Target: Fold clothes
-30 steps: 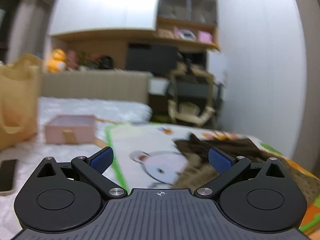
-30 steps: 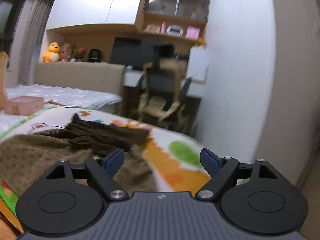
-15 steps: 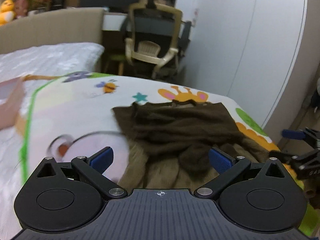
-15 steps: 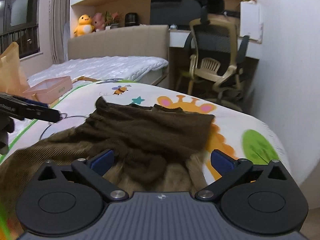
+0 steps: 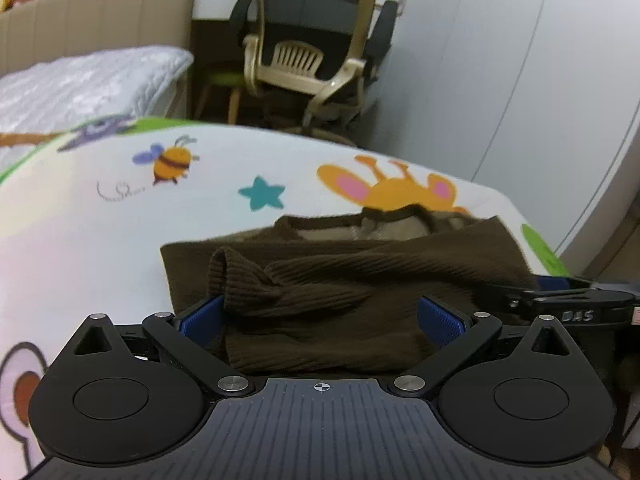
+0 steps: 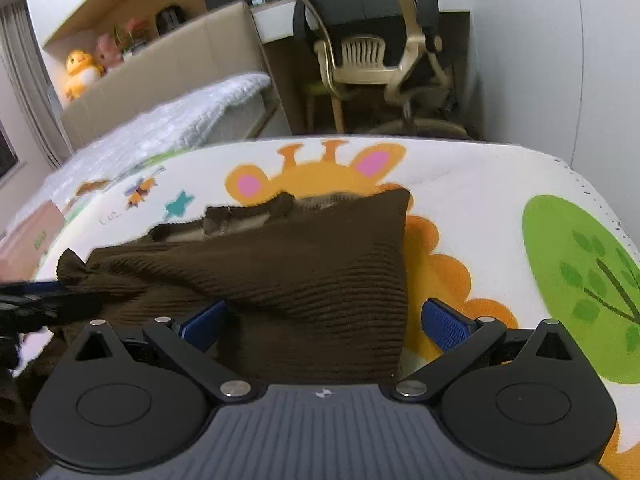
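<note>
A dark brown ribbed knit sweater (image 5: 360,276) lies partly folded on a cartoon play mat (image 5: 120,208), its collar at the far side. My left gripper (image 5: 320,320) is open, with a bunched sleeve between its blue pads. My right gripper (image 6: 324,320) is open, its jaws straddling the sweater's (image 6: 312,256) right edge. The right gripper shows at the right edge of the left wrist view (image 5: 576,300). The left gripper shows at the left edge of the right wrist view (image 6: 40,300).
The mat (image 6: 500,184) covers a low surface that ends just past the sweater. An office chair (image 5: 312,44) and a desk stand behind it. A bed with a white quilt (image 5: 80,80) is at the left. A pink box (image 6: 28,236) sits far left.
Both grippers have tilted down and moved forward over the sweater. The cloth now sits between both pairs of open jaws. The two grippers have come closer together.
</note>
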Available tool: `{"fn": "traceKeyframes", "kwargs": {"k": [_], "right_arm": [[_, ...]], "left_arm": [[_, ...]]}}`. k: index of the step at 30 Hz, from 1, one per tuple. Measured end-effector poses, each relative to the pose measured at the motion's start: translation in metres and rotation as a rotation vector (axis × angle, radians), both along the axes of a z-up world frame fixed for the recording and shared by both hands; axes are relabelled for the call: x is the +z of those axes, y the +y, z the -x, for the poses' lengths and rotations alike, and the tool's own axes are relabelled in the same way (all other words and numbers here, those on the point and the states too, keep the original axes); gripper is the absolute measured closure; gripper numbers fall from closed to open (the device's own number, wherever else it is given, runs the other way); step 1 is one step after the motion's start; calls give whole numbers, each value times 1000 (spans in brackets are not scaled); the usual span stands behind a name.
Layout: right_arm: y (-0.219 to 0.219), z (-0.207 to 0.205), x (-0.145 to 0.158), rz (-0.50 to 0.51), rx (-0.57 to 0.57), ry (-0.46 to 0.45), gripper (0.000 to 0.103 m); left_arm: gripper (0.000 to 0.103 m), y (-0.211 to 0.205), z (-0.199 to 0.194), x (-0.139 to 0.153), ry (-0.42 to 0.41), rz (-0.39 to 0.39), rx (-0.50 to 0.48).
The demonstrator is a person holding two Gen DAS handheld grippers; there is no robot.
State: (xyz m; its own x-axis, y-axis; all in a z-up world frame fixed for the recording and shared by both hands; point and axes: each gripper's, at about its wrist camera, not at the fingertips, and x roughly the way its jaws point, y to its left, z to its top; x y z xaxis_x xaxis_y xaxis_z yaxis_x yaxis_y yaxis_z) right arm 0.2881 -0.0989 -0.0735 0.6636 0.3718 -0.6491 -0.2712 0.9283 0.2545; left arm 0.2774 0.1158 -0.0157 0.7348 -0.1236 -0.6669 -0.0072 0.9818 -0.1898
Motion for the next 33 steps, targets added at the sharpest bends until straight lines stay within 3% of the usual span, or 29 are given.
{"fn": "traceKeyframes", "kwargs": {"k": [3,14,19,22,26,28,33], "right_arm": [[2,3,-1,11,-3,-7,0],[9,5,0,92,26,-17,0],[11,7,0,120,41,-25,0],[11,10,0,116,31,-41,0],[10,10,0,108,27,-44,0],[9,9,0,94,28,-43,0],[-7,4,19,10,17,-47,0]], "left_arm": [[0,2,-7,-11,36,6,3],[0,2,-8,-17,33,14,0],[0,30,-7,-14,53,174,-54],[0,53,5,-6,54,235,12],[0,67,12,-6,58,3,175],[0,77,6,-9,77,-17,215],[0,76,-6,-3,82,164,114]]}}
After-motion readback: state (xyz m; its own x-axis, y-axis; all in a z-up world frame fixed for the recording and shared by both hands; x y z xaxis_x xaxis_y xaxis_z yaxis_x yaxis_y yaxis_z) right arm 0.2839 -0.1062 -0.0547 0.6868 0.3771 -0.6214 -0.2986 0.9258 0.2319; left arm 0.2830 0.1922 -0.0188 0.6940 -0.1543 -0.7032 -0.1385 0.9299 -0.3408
